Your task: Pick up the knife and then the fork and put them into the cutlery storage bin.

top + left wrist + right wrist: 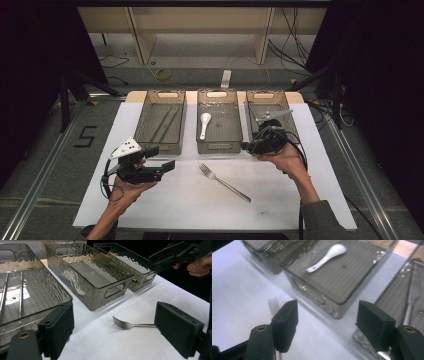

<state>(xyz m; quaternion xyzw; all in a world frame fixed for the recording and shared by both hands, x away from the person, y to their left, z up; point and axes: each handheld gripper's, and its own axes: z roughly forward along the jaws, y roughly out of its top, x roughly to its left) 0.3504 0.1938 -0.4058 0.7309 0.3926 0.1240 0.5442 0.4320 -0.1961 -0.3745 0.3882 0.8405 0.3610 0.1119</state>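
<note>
Cutlery sorting stood part done: a white spoon (204, 123) lay in the middle bin (219, 145), while the fork (224, 182) remained on the white table (175, 200). The left gripper (162, 159) and right gripper (246, 146) both gaped open, holding nothing.

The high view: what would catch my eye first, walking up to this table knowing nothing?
Probably the three clear bins lined up along the far edge of the white table; the middle bin has a white spoon in it. Next, the lone metal fork lying on the table in front of them. The left tongs and right tongs are both held open on either side of it.
</note>
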